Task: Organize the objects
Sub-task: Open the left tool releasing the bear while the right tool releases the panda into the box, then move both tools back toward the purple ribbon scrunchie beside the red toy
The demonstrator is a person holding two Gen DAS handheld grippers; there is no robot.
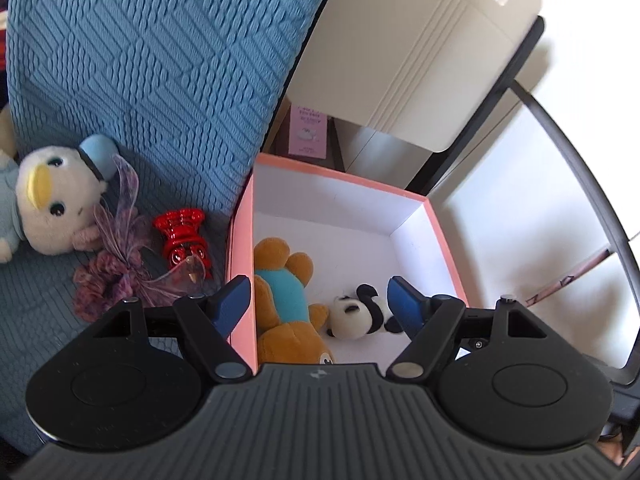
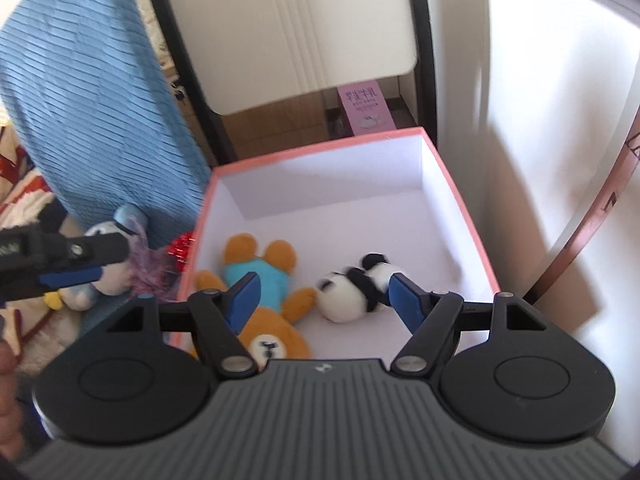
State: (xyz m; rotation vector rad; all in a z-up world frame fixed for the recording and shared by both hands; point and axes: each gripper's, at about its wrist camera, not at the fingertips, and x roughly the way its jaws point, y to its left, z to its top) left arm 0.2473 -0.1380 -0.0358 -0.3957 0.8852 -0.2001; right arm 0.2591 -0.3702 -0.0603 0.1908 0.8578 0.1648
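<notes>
Tongs [image 2: 318, 300] apart, duck [image 1: 56, 200], ornament [image 1: 184, 240] outside

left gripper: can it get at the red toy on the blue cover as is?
Probably yes: left gripper is open and empty, and the red toy lies exposed outside the pink box, with only purple ribbon alongside.

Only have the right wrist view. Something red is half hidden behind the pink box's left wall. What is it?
Observer: A glossy red plastic toy, lying on the blue quilted cover just outside the pink cardboard box.
Operator: Anything else loose near it?
Observer: A purple ribbon-and-yarn bundle lies between it and a white plush duck in a blue cap.
Operator: Left side carrying anything?
Observer: No. The left tongs are open and empty, above the box's left wall.
</notes>
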